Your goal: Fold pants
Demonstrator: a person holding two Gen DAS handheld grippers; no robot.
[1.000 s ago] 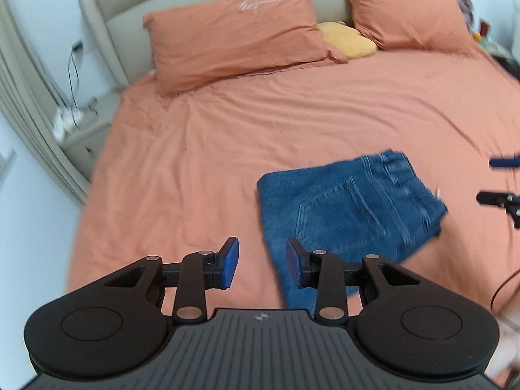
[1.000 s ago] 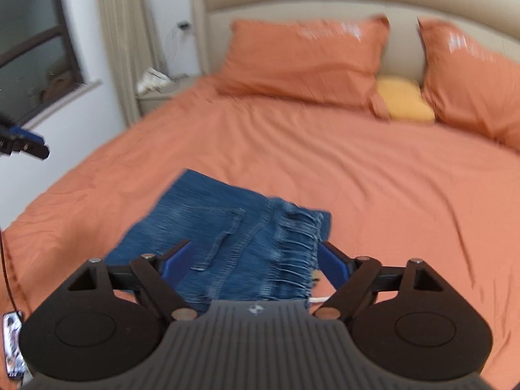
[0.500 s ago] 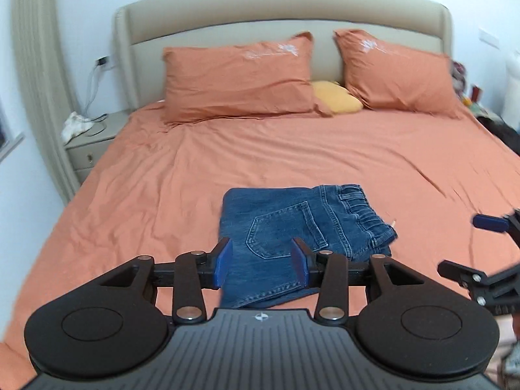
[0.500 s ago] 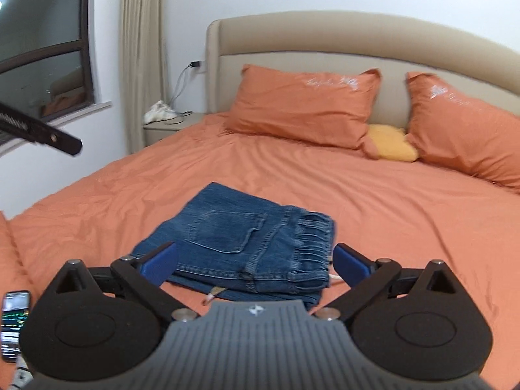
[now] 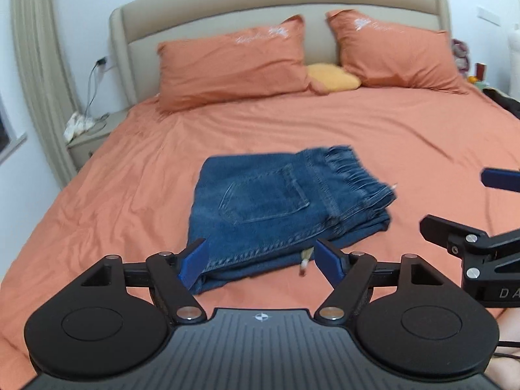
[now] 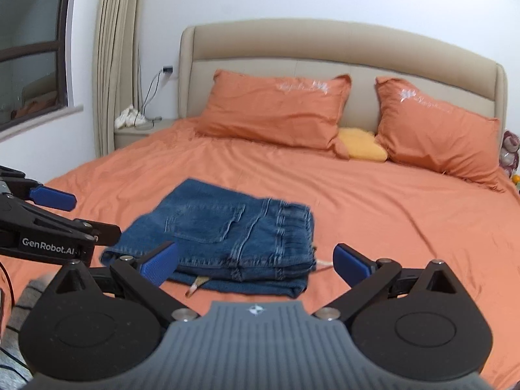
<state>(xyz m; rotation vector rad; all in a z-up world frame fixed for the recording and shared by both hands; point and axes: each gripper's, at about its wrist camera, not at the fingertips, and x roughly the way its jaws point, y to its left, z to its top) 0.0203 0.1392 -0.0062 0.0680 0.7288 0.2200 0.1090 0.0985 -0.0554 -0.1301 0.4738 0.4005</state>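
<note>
The blue denim pants lie folded into a compact stack on the orange bed sheet, back pocket up, waistband to the right. They also show in the right wrist view. My left gripper is open and empty, held back from the near edge of the stack. My right gripper is open wide and empty, also just short of the stack. A drawstring end pokes out from under the near edge. The right gripper shows at the right edge of the left wrist view.
Two orange pillows and a small yellow cushion lie at the beige headboard. A nightstand with a cable and cloth stands left of the bed by the curtain. A window is at far left.
Both grippers have pulled back and risen away from the folded pants. The left gripper's jaws have opened wider. The pants lie still on the bed.
</note>
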